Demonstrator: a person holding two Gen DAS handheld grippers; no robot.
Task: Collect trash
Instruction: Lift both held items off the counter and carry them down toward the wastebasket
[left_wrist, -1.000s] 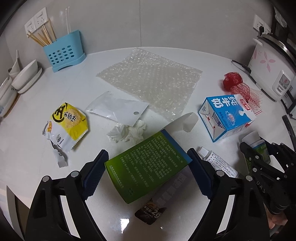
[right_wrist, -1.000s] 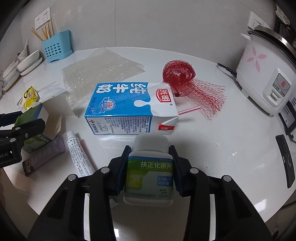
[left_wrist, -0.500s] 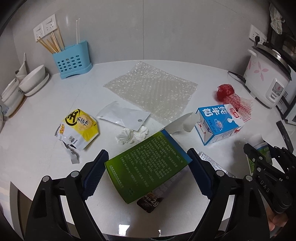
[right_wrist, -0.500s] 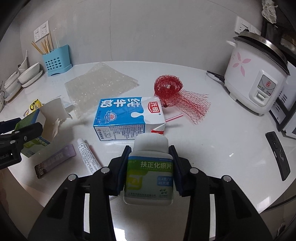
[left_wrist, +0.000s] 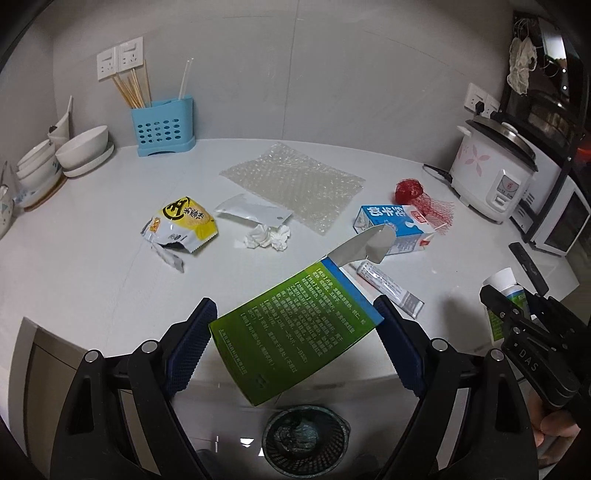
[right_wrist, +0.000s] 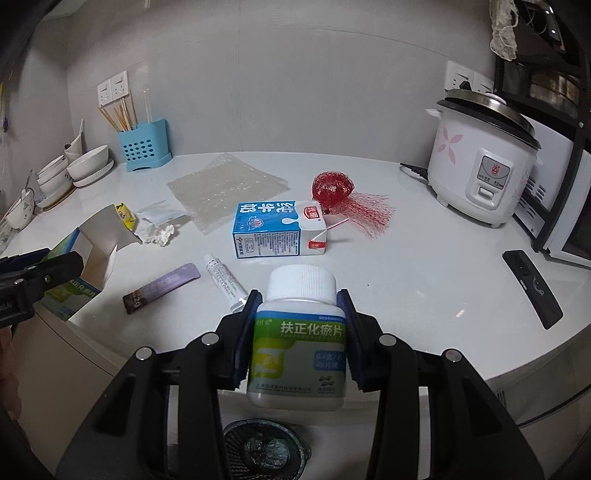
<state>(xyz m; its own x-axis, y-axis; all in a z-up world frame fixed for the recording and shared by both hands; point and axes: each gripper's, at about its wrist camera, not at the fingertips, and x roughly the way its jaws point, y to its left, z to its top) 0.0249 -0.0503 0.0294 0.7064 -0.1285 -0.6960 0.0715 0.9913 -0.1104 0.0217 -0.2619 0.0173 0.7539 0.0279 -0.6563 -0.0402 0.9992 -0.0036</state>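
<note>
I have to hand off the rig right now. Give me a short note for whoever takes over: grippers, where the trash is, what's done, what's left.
Left gripper: shut on the green box, flap open.
Right gripper: shut on the pill bottle.
Both are held off the counter edge, above the mesh bin on the floor; neither is dropped yet.
Left on the counter: milk carton, red net, bubble wrap, ointment tube, purple sachet, yellow snack bag, white pouch, crumpled tissue.
</note>
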